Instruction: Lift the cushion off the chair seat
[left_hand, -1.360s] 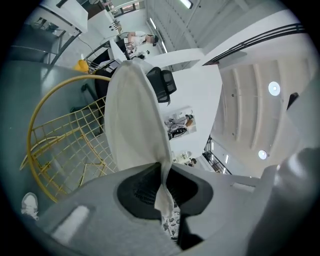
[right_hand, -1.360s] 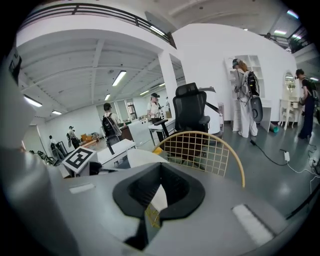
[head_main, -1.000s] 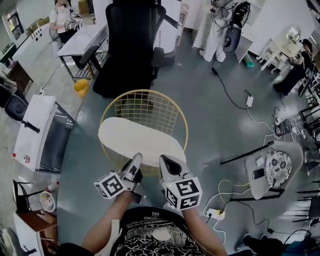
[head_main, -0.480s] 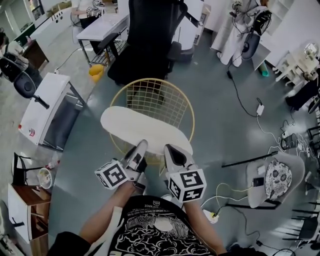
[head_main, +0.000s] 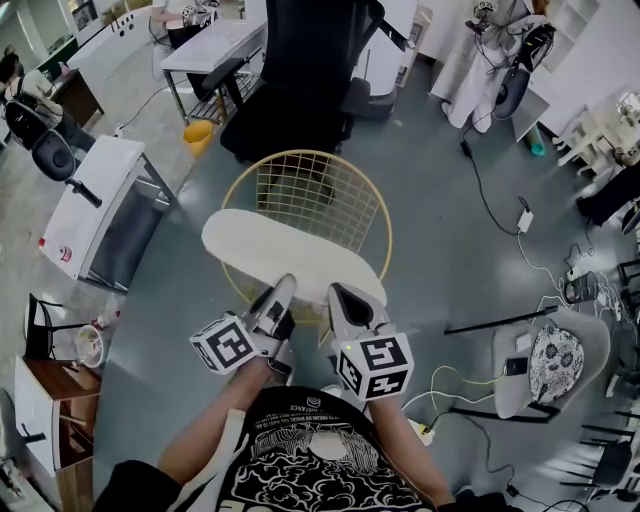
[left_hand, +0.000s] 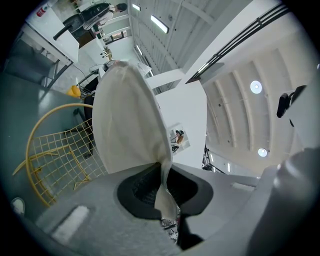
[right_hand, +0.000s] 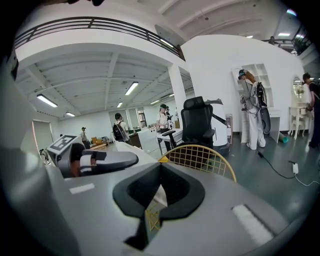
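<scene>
A cream oval cushion (head_main: 285, 252) lies tilted over the seat of a yellow wire chair (head_main: 310, 190). Both grippers hold its near edge side by side. My left gripper (head_main: 283, 291) is shut on that edge; in the left gripper view the cushion (left_hand: 125, 115) rises from the jaws, its thin edge pinched between them, with the wire chair (left_hand: 60, 155) to the left. My right gripper (head_main: 341, 296) is shut on the edge too; in the right gripper view a white wedge of cushion (right_hand: 158, 192) shows between the jaws, with the chair's rim (right_hand: 200, 156) beyond.
A black office chair (head_main: 300, 80) stands just behind the wire chair. A white cabinet (head_main: 95, 215) and a yellow bin (head_main: 197, 133) are to the left. Cables and a power strip (head_main: 524, 220) lie on the floor at right, near a grey chair (head_main: 545, 350).
The cushion's near edge has risen slightly with the left gripper. Both grippers keep their hold. The head view has shifted a little.
</scene>
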